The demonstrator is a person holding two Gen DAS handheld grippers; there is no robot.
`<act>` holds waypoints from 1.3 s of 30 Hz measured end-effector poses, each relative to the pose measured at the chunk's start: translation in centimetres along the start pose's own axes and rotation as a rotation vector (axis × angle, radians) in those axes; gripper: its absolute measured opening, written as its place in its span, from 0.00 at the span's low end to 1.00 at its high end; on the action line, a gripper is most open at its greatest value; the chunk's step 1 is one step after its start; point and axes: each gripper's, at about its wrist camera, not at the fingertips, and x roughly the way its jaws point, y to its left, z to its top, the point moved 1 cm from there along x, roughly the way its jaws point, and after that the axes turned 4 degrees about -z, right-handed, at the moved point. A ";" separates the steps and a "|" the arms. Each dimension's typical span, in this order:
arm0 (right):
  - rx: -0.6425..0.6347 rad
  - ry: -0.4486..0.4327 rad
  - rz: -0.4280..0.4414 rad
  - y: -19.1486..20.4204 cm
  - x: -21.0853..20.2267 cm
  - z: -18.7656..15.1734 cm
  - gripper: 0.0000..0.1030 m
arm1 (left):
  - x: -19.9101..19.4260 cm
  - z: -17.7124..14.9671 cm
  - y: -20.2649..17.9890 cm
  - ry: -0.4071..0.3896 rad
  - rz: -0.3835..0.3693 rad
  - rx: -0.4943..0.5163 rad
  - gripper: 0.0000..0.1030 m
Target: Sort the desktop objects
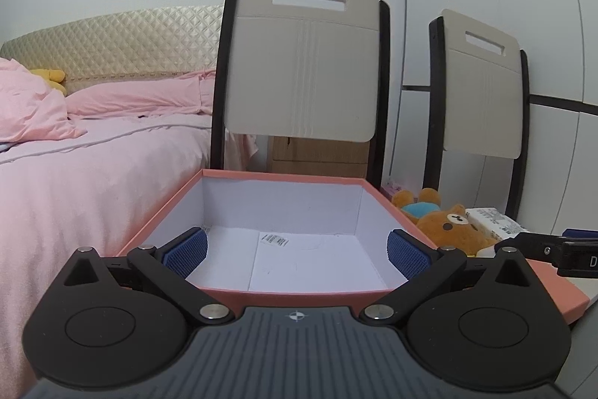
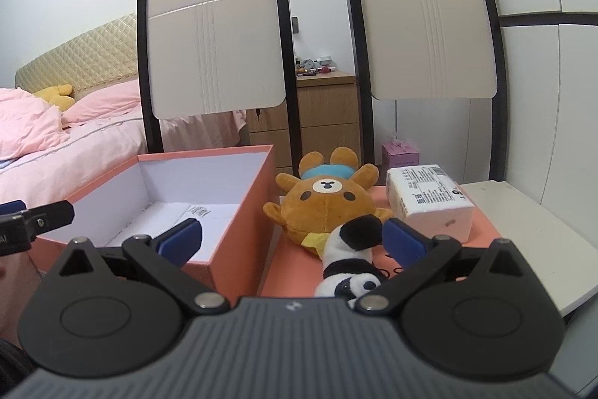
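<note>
Left wrist view: I look past a bed [image 1: 74,152] draped in soft pink cloth, its quilted cream headboard [image 1: 112,43] behind, and two chairs [image 1: 306,62] with smooth beige backs in black frames, standing just beyond the desk's far edge.

On the desk sits my sorting target, a salmon-pink cardboard box [image 1: 239,296] with white inner walls, lidless, nothing inside but a small printed label [image 1: 274,239]. My left gripper [image 1: 297,251] hangs over its near rim, the blue ribbed pads [image 1: 187,249] spread wide apart and holding nothing, with free room between them and the box floor below.

Right wrist view: a salmon sheet [image 2: 482,230] covers the desk to the right of the box [image 2: 239,197], meeting a white tabletop [image 2: 523,230] whose edge curves off right. Lying on it are a fuzzy brown plush bear [image 2: 325,208] in a teal cap, face toward me, close beside the box's right wall; a rectangular white tissue pack [image 2: 429,200] in printed plastic wrap to the bear's right; and nearest me, a black-and-white plush panda [image 2: 353,260], pressed against the bear's lower edge. My right gripper [image 2: 291,238] hovers with fingers parted and nothing held; the panda's black tip lies against the right-hand blue pad [image 2: 401,238], though I cannot tell whether they touch.
</note>
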 end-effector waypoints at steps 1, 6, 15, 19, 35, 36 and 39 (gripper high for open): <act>0.002 -0.004 0.000 -0.2 -0.1 0.0 1.00 | -0.2 -0.1 -0.4 -0.007 -0.012 0.008 1.00; 0.016 -0.034 -0.012 -1.6 -1.3 0.3 1.00 | -0.9 -0.4 -3.1 -0.018 -0.117 0.079 1.00; 0.105 -0.088 -0.117 -7.7 -4.9 0.3 1.00 | -0.8 -2.1 -11.1 -0.022 -0.242 0.139 1.00; 0.145 -0.100 -0.133 -10.4 -6.8 -0.3 1.00 | 0.9 -3.1 -14.9 0.002 -0.292 0.131 1.00; 0.195 -0.067 -0.085 -14.6 -9.4 -2.1 1.00 | 11.4 -8.6 -21.0 0.191 -0.157 0.164 0.86; 0.195 -0.066 -0.077 -14.6 -9.4 -2.1 1.00 | 11.8 -8.7 -21.0 0.201 -0.155 0.162 0.80; 0.192 -0.057 -0.065 -14.3 -9.1 -2.1 1.00 | 12.4 -8.7 -20.4 0.241 -0.172 0.129 0.60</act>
